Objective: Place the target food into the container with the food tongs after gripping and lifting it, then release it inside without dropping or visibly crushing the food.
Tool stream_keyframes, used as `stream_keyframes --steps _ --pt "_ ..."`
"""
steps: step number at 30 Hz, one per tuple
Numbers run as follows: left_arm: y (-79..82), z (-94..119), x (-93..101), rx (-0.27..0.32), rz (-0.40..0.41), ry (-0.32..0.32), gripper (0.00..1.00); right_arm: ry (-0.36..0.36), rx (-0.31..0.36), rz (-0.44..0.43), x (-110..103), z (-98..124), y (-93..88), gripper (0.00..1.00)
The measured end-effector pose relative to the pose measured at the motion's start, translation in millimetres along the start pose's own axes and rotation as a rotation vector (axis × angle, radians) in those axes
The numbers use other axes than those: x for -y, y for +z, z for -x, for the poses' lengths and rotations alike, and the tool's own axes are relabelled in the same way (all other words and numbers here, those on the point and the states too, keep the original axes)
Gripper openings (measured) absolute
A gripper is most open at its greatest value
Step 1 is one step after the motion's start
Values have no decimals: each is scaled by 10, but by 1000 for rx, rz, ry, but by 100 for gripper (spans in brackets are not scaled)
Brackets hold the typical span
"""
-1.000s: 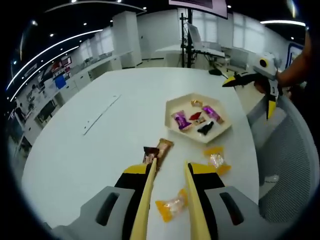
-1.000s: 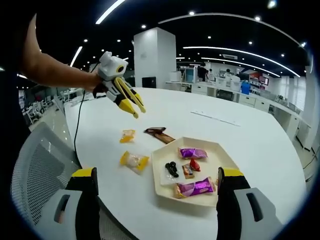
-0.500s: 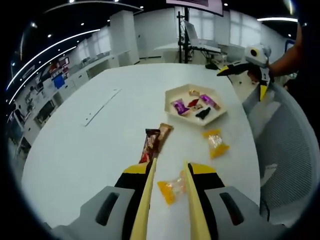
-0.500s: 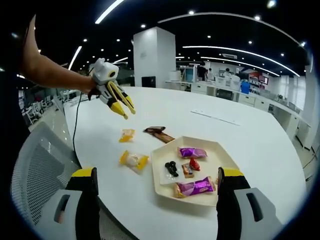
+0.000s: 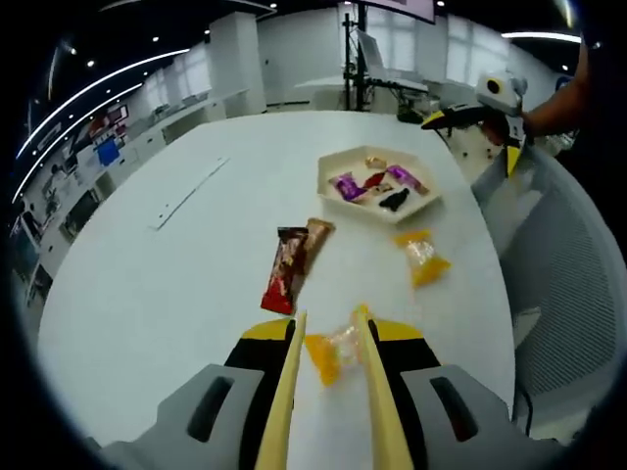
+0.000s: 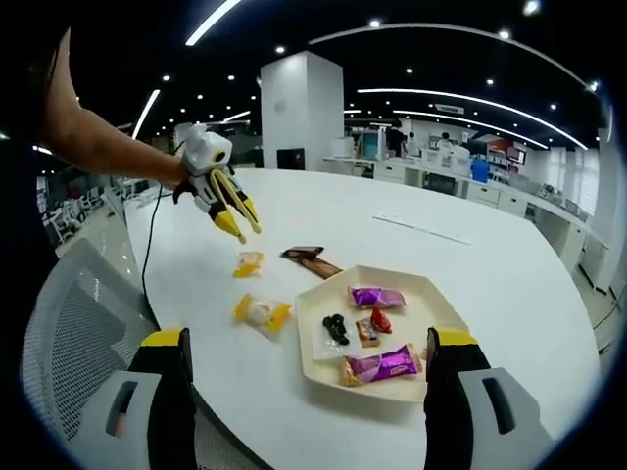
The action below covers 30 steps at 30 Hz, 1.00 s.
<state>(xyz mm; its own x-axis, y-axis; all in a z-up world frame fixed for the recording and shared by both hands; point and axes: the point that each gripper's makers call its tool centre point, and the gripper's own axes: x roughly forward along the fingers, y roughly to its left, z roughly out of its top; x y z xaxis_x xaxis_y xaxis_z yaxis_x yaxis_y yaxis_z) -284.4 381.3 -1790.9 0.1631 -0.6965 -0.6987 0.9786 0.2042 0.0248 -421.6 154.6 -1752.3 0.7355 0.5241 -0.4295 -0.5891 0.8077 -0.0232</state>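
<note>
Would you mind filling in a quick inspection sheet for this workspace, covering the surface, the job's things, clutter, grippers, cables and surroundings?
Surface: white round table, bare over most of its top.
Job's things: hexagonal tray holding several wrapped candies; two yellow wrapped candies outside it, one between the left gripper's jaws, one beside the tray; dark bar and brown bar lying touching.
Clutter: nothing seen.
Grippers: left gripper open, low over the near candy; right gripper wide open, facing the tray.
Cables: black cable hanging from the left gripper.
Surroundings: mesh chair; office desks behind.
</note>
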Motion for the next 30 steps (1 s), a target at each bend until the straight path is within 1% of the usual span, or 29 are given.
stream_keyframes --steps 2,3,4,5,6,7,8,11,15,19,22,24,26,27,28,30 --pt "-65 -17 -11 -12 12 -1 26 0 0 1 -1 -2 -3 98" --pt "-180 -18 -52 -54 35 22 26 2 -2 0 -3 -3 -7 98" --pt "-248 -22 -72 -76 53 33 26 1 -2 0 -2 -3 -7 98" --pt "-274 -36 -72 -63 70 27 26 0 -1 1 -1 -2 -3 98" --pt "-266 -40 -50 -38 108 19 26 0 0 0 -2 -2 0 98" --pt "-287 -36 -45 -39 123 20 26 0 -1 -1 -2 -2 -1 98" --pt "-313 -41 -44 -46 112 23 26 0 -2 -1 1 -3 -3 98" --pt "-362 -70 4 -55 117 13 26 3 -4 -2 -5 -5 -7 97" --pt "-430 -113 56 -75 147 7 26 7 -6 -1 -10 -10 -13 98" --pt "-438 -121 162 -75 169 -8 26 4 -7 -2 -3 -8 -13 97" --pt "-398 -109 281 -67 175 -34 26 2 -4 -3 3 -6 -12 97" --pt "-352 -97 357 -62 157 -51 26 3 -3 -2 2 -6 -8 97" --pt "-293 -81 340 -60 116 -30 26 5 -5 -2 -6 -7 -10 97" --pt "-278 -79 329 -57 109 -25 26 6 -4 0 -7 -8 -9 97" --pt "-236 -81 278 -47 78 -9 26 9 -4 -1 -11 -10 -9 97" --pt "-195 -105 237 -47 54 -5 26 9 -4 0 -13 -9 -7 97"
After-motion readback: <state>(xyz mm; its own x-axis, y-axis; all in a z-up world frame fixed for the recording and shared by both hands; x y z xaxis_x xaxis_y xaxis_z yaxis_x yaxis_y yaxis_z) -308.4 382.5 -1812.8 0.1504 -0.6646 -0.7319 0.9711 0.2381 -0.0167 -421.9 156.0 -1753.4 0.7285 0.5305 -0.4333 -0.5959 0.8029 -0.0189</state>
